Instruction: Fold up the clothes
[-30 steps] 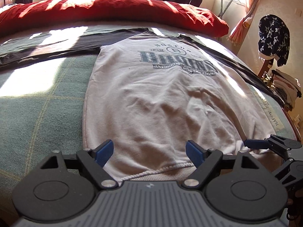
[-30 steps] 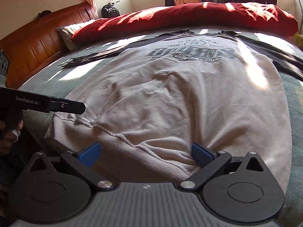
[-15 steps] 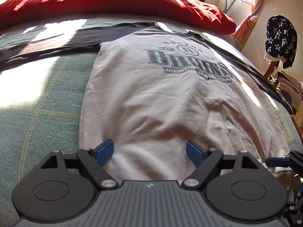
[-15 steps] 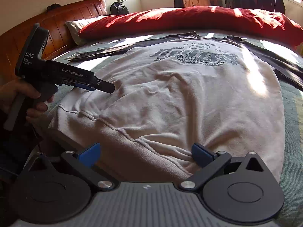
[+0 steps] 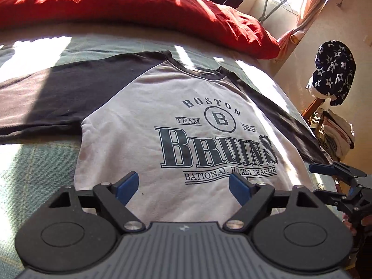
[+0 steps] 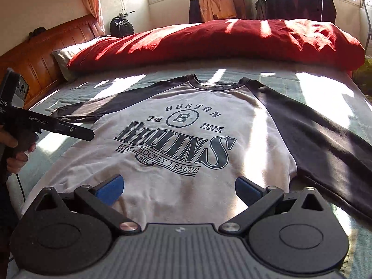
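Observation:
A white sweatshirt (image 5: 139, 121) with dark sleeves and a "Boston Bruins" print lies flat, face up, on the bed, its sleeves spread to both sides. My left gripper (image 5: 183, 186) hovers open over the body just below the print, with only cloth under its blue pads. In the right wrist view the same sweatshirt (image 6: 153, 169) fills the middle, and my right gripper (image 6: 179, 188) stands open above its lower chest. The left sleeve (image 5: 58, 97) and the right sleeve (image 6: 325, 144) lie stretched out. Neither gripper holds anything.
A red duvet (image 6: 232, 44) lies bunched across the far side of the bed, beside a pillow (image 6: 61, 55) and a wooden headboard (image 6: 46, 46). To the right stand a chair with stacked clothes (image 5: 337, 134) and a star-patterned garment (image 5: 332, 74). A hand (image 6: 14, 148) grips the left tool's handle.
Both grippers have travelled forward from the hem up over the sweatshirt's body to just below the print. Both stayed open. The sweatshirt has not shifted.

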Demonstrator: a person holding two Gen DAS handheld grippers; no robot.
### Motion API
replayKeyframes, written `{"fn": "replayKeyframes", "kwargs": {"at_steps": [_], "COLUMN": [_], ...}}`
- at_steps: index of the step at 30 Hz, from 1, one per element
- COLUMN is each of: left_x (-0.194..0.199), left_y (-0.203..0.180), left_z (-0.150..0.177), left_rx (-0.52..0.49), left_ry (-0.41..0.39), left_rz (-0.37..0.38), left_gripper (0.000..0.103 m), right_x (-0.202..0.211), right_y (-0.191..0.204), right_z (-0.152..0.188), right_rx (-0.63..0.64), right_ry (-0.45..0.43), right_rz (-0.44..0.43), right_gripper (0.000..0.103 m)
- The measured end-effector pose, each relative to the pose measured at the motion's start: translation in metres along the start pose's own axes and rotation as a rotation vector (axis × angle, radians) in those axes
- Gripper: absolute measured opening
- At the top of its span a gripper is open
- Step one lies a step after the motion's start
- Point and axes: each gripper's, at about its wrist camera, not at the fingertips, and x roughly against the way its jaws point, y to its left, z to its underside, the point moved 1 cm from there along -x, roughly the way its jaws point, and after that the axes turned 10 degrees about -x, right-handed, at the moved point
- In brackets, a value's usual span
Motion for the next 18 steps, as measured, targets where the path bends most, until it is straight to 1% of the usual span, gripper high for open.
{"fn": "replayKeyframes", "kwargs": {"at_steps": [1, 3, 5, 7, 8, 9, 10, 11, 13, 14, 16, 18], "left_x": [-0.012, -0.028, -0.028, -0.024, -0.022, -0.02, -0.016, -0.013, -0.006, -0.002, 0.001, -0.006], "left_y": [0.005, 0.015, 0.021, 0.028, 0.031, 0.035, 0.037, 0.035, 0.026, 0.016, -0.005, -0.029], "left_z": [-0.002, -0.001, 0.003, 0.007, 0.009, 0.01, 0.009, 0.006, -0.001, -0.005, -0.011, -0.013], "left_rx": [0.013, 0.017, -0.045, -0.107, -0.137, -0.153, -0.153, -0.155, -0.169, -0.182, -0.199, -0.216], "left_ry": [0.016, 0.034, 0.013, 0.025, 0.037, 0.041, 0.041, 0.047, 0.052, 0.037, 0.008, 0.025], "left_rz": [0.005, -0.019, -0.083, -0.165, -0.208, -0.222, -0.211, -0.216, -0.234, -0.202, -0.085, 0.045], "left_gripper": [0.084, 0.084, 0.084, 0.084, 0.084, 0.084, 0.084, 0.084, 0.084, 0.084, 0.084, 0.085], "right_x": [-0.012, -0.032, -0.045, -0.048, -0.044, -0.04, -0.036, -0.031, -0.028, -0.027, -0.027, -0.034], "right_y": [-0.01, -0.026, -0.042, -0.062, -0.067, -0.072, -0.078, -0.083, -0.071, -0.065, -0.043, -0.019], "right_z": [-0.006, -0.012, -0.01, -0.003, -0.003, -0.003, -0.003, -0.003, -0.01, -0.013, -0.017, -0.014], "right_rx": [-0.042, -0.108, -0.134, -0.127, -0.13, -0.133, -0.135, -0.138, -0.123, -0.116, -0.068, -0.016], "right_ry": [0.011, 0.047, 0.083, 0.09, 0.086, 0.083, 0.079, 0.076, 0.074, 0.074, 0.084, 0.129], "right_rz": [-0.017, -0.036, 0.015, 0.101, 0.084, 0.065, 0.047, 0.029, 0.081, 0.107, 0.012, -0.09], "right_gripper": [0.103, 0.103, 0.103, 0.103, 0.103, 0.103, 0.103, 0.103, 0.103, 0.103, 0.103, 0.103]}}
